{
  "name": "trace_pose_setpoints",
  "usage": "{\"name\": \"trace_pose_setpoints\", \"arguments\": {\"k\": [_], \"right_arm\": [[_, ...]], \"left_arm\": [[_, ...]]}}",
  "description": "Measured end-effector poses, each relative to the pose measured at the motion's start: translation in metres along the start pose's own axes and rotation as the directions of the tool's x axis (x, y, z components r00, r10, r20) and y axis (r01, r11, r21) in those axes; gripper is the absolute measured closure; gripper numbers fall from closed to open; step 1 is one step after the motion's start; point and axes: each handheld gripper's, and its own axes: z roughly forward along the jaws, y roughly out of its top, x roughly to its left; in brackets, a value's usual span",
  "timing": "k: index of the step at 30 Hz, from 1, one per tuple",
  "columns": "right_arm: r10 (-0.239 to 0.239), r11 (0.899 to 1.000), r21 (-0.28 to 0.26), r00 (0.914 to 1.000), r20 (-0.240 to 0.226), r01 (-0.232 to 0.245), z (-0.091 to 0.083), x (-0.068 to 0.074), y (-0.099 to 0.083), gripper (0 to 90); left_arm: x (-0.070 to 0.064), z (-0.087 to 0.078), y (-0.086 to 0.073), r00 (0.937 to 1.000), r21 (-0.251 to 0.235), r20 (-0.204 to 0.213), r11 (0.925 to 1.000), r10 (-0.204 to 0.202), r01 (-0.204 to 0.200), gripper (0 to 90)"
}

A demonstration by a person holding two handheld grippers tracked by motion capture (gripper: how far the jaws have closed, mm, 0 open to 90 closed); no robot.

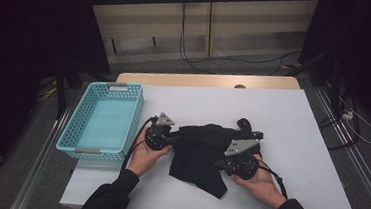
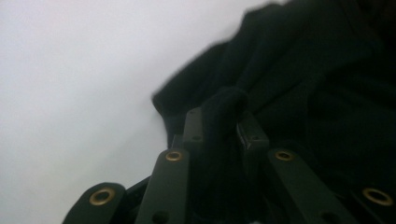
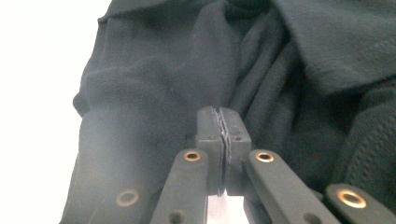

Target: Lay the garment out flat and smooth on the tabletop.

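A crumpled black garment [image 1: 200,148] lies in the middle of the white table [image 1: 283,117]. My left gripper [image 1: 170,139] is at the garment's left edge. In the left gripper view it [image 2: 224,123] is shut on a raised fold of the black cloth [image 2: 303,70]. My right gripper [image 1: 219,163] rests on the garment's right side. In the right gripper view its pads [image 3: 223,126] are pressed together, tips against the dark cloth [image 3: 163,70]. Only a thin line shows between them. A hand holds each gripper.
A light blue perforated basket [image 1: 75,118] stands at the table's left side, close to the left hand. Bare white tabletop extends to the right and behind the garment. Cables run across the floor beyond the table.
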Motion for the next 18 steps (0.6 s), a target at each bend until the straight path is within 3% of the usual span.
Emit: {"name": "trace_pose_setpoints", "arguments": {"k": [8,16,18], "right_arm": [[-0.004,1.0,0.016,1.0,0.002,0.004,-0.01,0.003,-0.007,89.1],[0.001,1.0,0.013,0.9999,0.016,-0.001,-0.028,0.006,-0.019,89.1],[0.004,1.0,0.013,0.9996,0.026,-0.004,-0.034,0.007,-0.023,89.2]], "left_arm": [[-0.013,-0.005,-0.013,0.9951,0.044,0.085,0.9976,0.05,-0.053,78.2],[-0.03,-0.02,-0.032,0.9832,0.052,0.158,0.9936,0.091,-0.1,78.3],[-0.032,-0.022,-0.035,0.9805,0.049,0.179,0.9945,0.082,-0.092,78.3]]}}
